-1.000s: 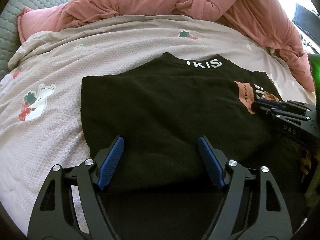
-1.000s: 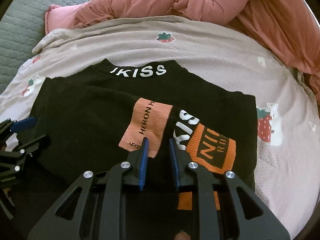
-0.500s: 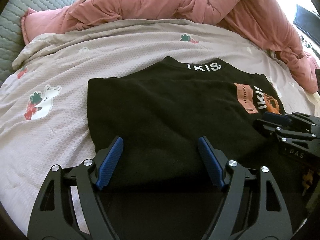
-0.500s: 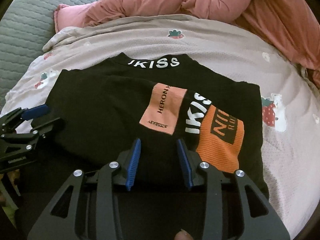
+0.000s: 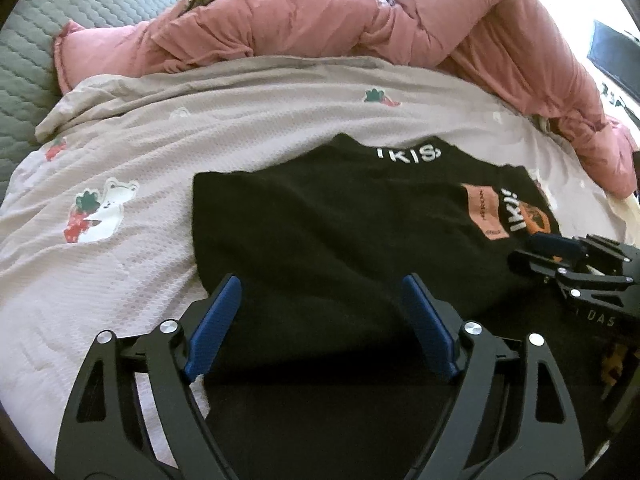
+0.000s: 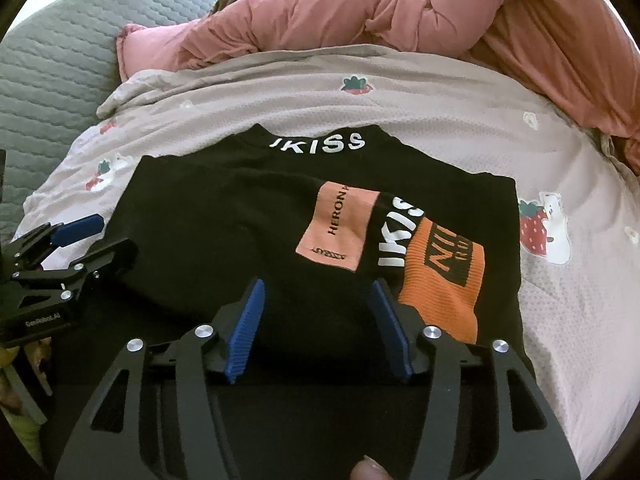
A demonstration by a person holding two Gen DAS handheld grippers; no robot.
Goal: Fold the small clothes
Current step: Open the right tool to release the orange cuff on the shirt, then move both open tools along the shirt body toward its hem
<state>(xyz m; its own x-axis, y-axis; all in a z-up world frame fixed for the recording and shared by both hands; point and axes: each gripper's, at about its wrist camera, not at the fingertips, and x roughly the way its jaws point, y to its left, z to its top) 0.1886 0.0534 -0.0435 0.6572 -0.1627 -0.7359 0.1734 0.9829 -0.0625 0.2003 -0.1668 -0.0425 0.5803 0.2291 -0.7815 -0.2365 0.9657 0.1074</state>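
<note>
Far left there's the grey quilted cover (image 5: 28, 52), then my pale blanket (image 5: 248, 120) with the little frog-and-strawberry prints, spread flat over the bed. My left claw (image 5: 320, 320) hangs over the near left part of the black top (image 5: 328, 232), jaws wide and opening further, pads clear of the cloth with nothing pinched, just fabric showing in the gap. The top itself lies folded flat in the middle of the blanket, collar with the white "IKISS" lettering at the far edge, and the sleeve with the peach label (image 6: 338, 226) and the orange cuff (image 6: 444, 280) folded across its right half. My right claw (image 6: 320, 320) is over the near edge beside that cuff, jaws opening too, not gripping anything as far as I can tell (the black-on-black there is hard to read). Behind it all the pink duvet (image 6: 360, 12) is bunched up along the back and right.
</note>
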